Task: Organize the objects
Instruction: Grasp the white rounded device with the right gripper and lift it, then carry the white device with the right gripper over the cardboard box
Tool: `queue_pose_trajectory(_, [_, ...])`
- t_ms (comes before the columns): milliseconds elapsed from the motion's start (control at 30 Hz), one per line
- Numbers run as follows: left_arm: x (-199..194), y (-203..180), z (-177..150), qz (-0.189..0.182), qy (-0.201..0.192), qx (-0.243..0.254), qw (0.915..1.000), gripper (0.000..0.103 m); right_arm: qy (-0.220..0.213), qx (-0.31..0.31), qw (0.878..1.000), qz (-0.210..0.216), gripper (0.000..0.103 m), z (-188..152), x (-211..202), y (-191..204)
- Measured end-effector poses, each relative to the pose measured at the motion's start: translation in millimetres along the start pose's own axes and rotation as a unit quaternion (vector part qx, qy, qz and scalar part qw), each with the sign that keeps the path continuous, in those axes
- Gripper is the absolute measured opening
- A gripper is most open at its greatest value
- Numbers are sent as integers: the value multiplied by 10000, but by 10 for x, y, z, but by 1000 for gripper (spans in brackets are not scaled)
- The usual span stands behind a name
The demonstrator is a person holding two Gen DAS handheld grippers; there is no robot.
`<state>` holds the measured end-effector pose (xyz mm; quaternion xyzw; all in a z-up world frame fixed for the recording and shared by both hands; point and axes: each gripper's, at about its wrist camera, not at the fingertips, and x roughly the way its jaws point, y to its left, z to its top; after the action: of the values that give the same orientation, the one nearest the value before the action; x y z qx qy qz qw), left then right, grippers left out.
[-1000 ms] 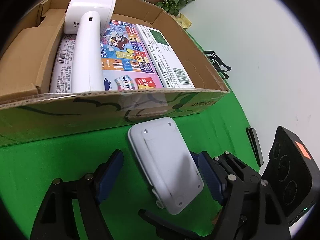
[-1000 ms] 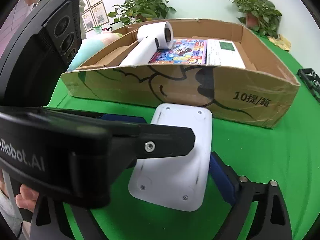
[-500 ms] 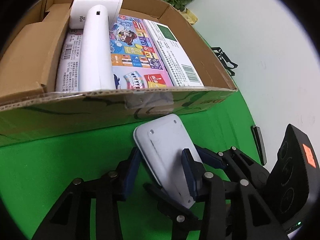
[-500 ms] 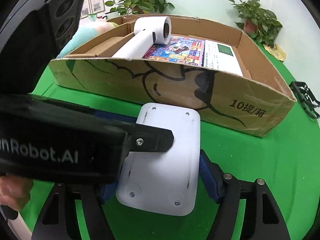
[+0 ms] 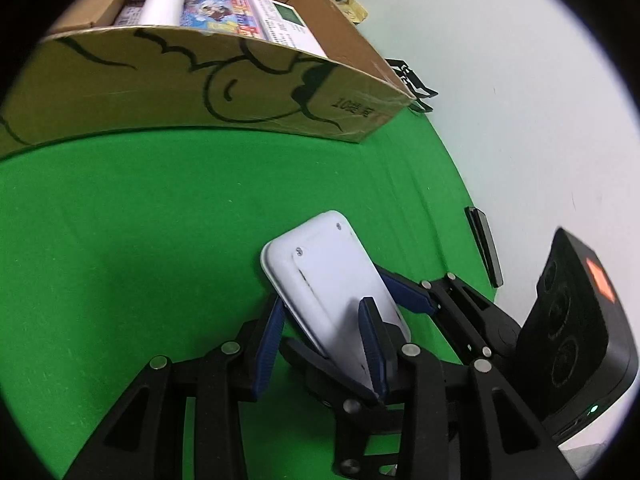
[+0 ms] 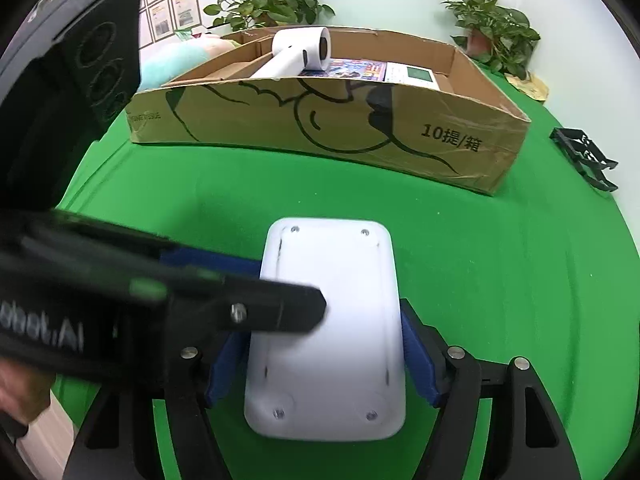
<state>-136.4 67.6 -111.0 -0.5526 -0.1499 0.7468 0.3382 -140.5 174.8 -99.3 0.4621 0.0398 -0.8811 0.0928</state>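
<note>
Count: one white flat device [image 6: 332, 320], one cardboard box [image 6: 360, 128], two grippers. In the box: one white hair dryer [image 6: 300, 54], one colourful printed box [image 5: 218, 4], one white carton with a green label [image 5: 286, 26]. Two potted plants [image 6: 494, 26] behind the box, one black bracket [image 6: 584, 156] on the green cloth [image 6: 500, 264] at far right.

Device: white rounded rectangle, underside up, four corner screws, faint seam lines along the long sides. It sits in front of the box, well apart from it, raised off the cloth and tilted.

Left gripper [image 5: 320, 340]: comes in from the side, blue pads pinching the thin edge across its thickness; jaws have just been closing, narrow now, clamped on the device. Right gripper [image 6: 320, 360]: angled down toward the cloth, blue pads against both long sides, jaws fairly wide, gripping the device across its width. Part of a hand [image 6: 16, 396] shows at lower left in the right wrist view.
</note>
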Motion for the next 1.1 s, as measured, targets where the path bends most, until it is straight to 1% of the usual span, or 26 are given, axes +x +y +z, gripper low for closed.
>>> queue_pose_trajectory(100, [-16, 24, 13, 54, -73, -79, 9999, 36, -63, 43, 10000, -41, 68, 17, 14, -6])
queue_pose_trajectory(133, [-24, 45, 14, 31, -95, -133, 9999, 35, -117, 93, 9998, -101, 64, -11, -11, 3])
queue_pose_trajectory(233, [-20, 77, 7, -53, -136, -239, 9996, 33, -154, 218, 9996, -131, 64, -62, -43, 0])
queue_pose_trajectory(333, [-72, 78, -60, -23, -159, -197, 9997, 33, -201, 355, 9991, -146, 63, -119, -91, -10])
queue_pose_trajectory(467, [-138, 47, -75, -25, -247, -169, 9995, 27, -319, 556, 9978, -151, 63, -165, -170, -22])
queue_pose_trajectory(600, [-290, -23, -90, 57, -433, 19, 9990, 26, -542, 662, 9962, -170, 63, -154, -292, 11])
queue_pose_trajectory(700, [-422, -97, -70, 115, -610, 175, 9979, 26, -760, 664, 9947, -199, 63, -103, -398, 59])
queue_pose_trajectory(800, [-547, -166, -40, 93, -732, 278, 9969, 22, -896, 495, 9937, -458, 63, -20, -472, 158])
queue_pose_trajectory(833, [-583, -218, -27, 172, -784, 371, 9961, 22, -959, 458, 9931, -486, 63, 11, -496, 188])
queue_pose_trajectory(867, [-638, -240, -11, 260, -845, 473, 9950, 22, -1015, 483, 9928, -410, 63, 47, -521, 188])
queue_pose_trajectory(900, [-575, -356, 51, 304, -897, 537, 9940, 22, -1049, 515, 9925, -348, 63, 75, -537, 180])
queue_pose_trajectory(933, [-597, -372, 75, 311, -933, 565, 9935, 21, -1078, 538, 9922, -305, 63, 118, -554, 174])
queue_pose_trajectory(1033, [-693, -443, 195, 370, -1048, 623, 9918, 21, -1220, 508, 9908, -291, 63, 269, -607, 193])
queue_pose_trajectory(1100, [-826, -494, 248, 423, -1173, 724, 9895, 21, -1338, 490, 9894, -287, 63, 393, -658, 179])
